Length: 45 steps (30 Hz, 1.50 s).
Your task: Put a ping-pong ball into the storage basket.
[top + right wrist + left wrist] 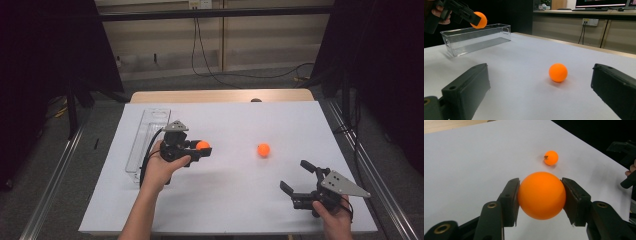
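Now my left gripper [540, 195] clamps small orange plastic ball [541, 195] between both jaws; my right gripper [298, 179] spread wide, touching nothing, second orange ball [558, 72] ahead.

The held ball [541, 195] is seen as smooth orange plastic with a soft matt sheen; the loose ball [558, 72] looks the same, with a small dark print noted in the left gripper view. The left gripper [541, 202] and right gripper [539, 95] are made of matt black plastic, with brass-coloured inserts set in the left one. The bin [461, 47] is of clear, glossy plastic. The table [240, 200] is covered in a smooth, matt white sheet over pale wood.
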Each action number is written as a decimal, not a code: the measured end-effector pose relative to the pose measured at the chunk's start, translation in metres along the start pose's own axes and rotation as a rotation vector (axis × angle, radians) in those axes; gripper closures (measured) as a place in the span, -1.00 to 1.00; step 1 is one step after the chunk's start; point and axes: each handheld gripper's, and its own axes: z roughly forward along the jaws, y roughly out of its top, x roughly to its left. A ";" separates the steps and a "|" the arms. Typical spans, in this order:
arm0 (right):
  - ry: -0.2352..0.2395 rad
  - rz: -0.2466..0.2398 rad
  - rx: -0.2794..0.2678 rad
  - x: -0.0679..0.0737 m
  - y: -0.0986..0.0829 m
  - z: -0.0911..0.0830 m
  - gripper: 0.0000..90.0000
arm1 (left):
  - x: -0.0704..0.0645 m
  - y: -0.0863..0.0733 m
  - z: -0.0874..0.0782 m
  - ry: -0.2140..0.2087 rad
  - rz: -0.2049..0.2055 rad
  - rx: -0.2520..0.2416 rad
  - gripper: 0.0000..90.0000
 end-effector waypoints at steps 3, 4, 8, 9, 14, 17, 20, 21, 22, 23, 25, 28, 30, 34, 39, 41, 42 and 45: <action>0.000 0.003 0.000 0.000 0.000 0.000 -0.96 | 0.001 0.000 -0.002 0.005 -0.001 -0.006 0.13; 0.000 0.002 0.000 0.000 0.000 0.000 -0.96 | 0.002 0.001 -0.003 0.008 0.001 -0.009 0.13; 0.000 0.000 0.000 0.000 0.000 0.000 -0.96 | 0.004 0.000 -0.006 0.016 -0.008 -0.016 0.13; 0.001 0.001 -0.001 0.000 0.000 0.000 -0.96 | 0.005 0.000 -0.007 0.019 -0.007 -0.016 0.13; 0.000 -0.001 -0.001 0.000 0.000 0.000 -0.96 | 0.006 0.000 -0.008 0.024 -0.009 -0.013 0.13; -0.001 0.001 0.000 0.000 0.000 0.000 -0.96 | 0.007 0.000 -0.009 0.029 -0.014 -0.015 0.13; 0.000 0.002 -0.001 0.000 0.000 0.000 -0.96 | 0.009 0.000 -0.011 0.036 -0.014 -0.017 0.13; 0.000 0.002 -0.001 0.000 0.000 0.000 -0.96 | 0.009 0.000 -0.012 0.041 -0.017 -0.014 0.13; -0.001 0.001 -0.001 0.000 0.000 0.000 -0.96 | 0.010 0.000 -0.012 0.043 -0.017 -0.018 0.13; 0.000 0.001 0.000 0.000 0.000 0.000 -0.96 | 0.010 0.000 -0.012 0.043 -0.020 -0.018 0.13; 0.000 0.000 0.001 0.000 0.000 0.000 -0.96 | 0.011 -0.001 -0.013 0.047 -0.019 -0.018 0.13; 0.000 0.000 0.001 0.000 0.000 0.000 -0.96 | 0.012 -0.001 -0.014 0.053 -0.019 -0.016 0.13; 0.000 0.001 0.001 0.000 0.000 0.000 -0.96 | 0.012 -0.001 -0.014 0.057 -0.020 -0.014 0.13; 0.000 0.000 0.001 0.000 0.000 0.000 -0.96 | 0.013 -0.001 -0.017 0.060 -0.019 -0.012 0.13; 0.000 -0.001 0.001 0.000 0.000 0.000 -0.96 | 0.014 -0.001 -0.019 0.067 -0.024 -0.019 0.13; 0.000 0.000 0.001 0.000 0.000 0.000 -0.96 | 0.015 -0.001 -0.020 0.069 -0.023 -0.018 0.13; 0.000 0.000 0.001 0.000 0.000 0.000 -0.96 | 0.015 -0.001 -0.020 0.072 -0.022 -0.020 0.13; -0.001 -0.001 0.002 0.000 0.000 0.000 -0.96 | 0.016 0.000 -0.022 0.075 -0.020 -0.020 0.13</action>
